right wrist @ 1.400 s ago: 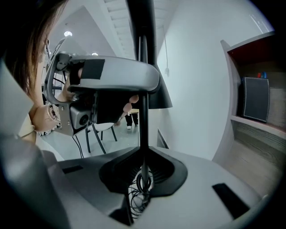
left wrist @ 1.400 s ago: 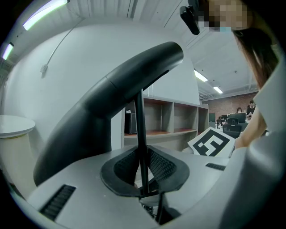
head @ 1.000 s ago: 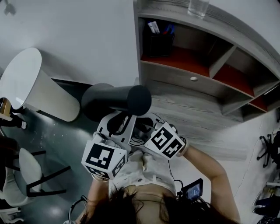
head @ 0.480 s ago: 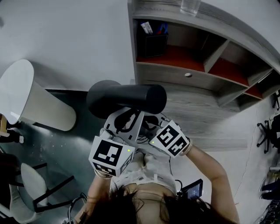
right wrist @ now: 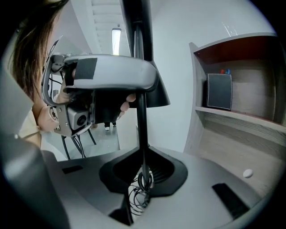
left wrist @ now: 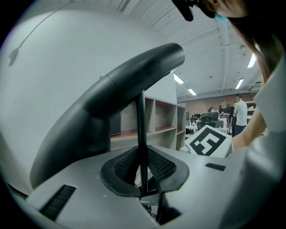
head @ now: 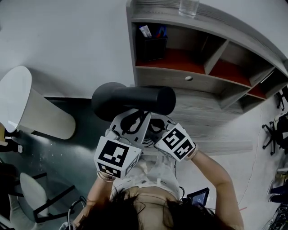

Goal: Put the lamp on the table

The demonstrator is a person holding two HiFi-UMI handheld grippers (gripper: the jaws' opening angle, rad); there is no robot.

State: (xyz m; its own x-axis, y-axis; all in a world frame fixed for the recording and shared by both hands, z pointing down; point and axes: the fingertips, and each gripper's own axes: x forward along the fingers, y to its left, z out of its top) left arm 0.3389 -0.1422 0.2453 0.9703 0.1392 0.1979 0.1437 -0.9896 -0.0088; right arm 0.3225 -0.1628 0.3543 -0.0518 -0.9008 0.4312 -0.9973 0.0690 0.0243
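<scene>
Carrying the lamp (head: 135,101) toward the far worktop (head: 211,114), we clamp its thin stem (left wrist: 141,120) in the left tool (left wrist: 143,179) and right tool (right wrist: 143,172); next, seemingly, setting it down upright.

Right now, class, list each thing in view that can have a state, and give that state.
Black-shaded lamp: held by its thin stem in both grippers.
Left gripper: shut on the stem.
Right gripper: shut on the stem.
Grey wooden drawer: closed.
Clear glass: upright on the shelf top.
</scene>
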